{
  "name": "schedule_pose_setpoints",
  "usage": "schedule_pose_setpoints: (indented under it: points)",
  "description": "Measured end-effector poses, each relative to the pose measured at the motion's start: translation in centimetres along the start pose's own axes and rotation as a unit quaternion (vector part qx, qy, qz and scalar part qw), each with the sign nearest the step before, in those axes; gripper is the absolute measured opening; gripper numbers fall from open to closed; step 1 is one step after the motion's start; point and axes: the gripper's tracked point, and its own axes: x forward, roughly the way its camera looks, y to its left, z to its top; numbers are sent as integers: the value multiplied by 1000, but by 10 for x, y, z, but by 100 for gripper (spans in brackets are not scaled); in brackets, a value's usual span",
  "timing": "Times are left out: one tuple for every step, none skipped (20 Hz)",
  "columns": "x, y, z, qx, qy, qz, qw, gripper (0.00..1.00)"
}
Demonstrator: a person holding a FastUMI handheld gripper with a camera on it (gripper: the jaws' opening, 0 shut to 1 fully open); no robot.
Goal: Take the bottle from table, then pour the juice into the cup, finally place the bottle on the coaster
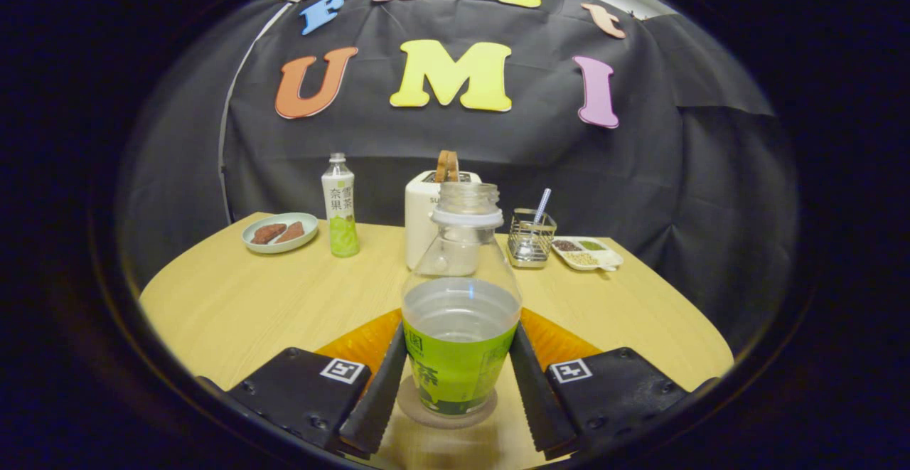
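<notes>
An uncapped clear bottle (460,377) with a green label stands upright on a round coaster (416,408) on the wooden table (234,306). It is about half full of pale liquid. My gripper (458,335) has one finger on each side of the bottle, and both fingertips (395,356) touch its sides at the level of the label's top. An orange surface (359,345) shows under and beyond both fingers, on either side of the bottle.
Beyond the bottle stands a white toaster (421,221) with a brown slice in it. A capped green tea bottle (340,207) and a plate of brown pieces (279,232) stand at the back left. A wire basket (532,239) and a divided tray (587,252) sit at the back right.
</notes>
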Motion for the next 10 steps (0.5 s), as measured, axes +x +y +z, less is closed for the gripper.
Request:
schedule_pose_setpoints:
  points:
    - [-1, -1, 2, 1, -2, 0, 1000, 80]
    - [-1, -3, 0, 5, -1, -2, 1000, 80]
    - [-2, -4, 0, 5, 1, -2, 1000, 80]
    - [-3, -3, 0, 7, -1, 0, 1000, 81]
    - [-3, -3, -1, 8, -1, 5, 1000, 81]
    - [-1, 1, -6, 7, 7, 13, 1000, 82]
    - [2, 3, -14, 3, 21, 18, 1000, 82]
    - [4, 2, -21, 2, 32, 20, 999, 83]
    - [5, -1, -23, 2, 34, 15, 999, 83]
    - [3, -2, -22, 10, 30, 18, 999, 83]
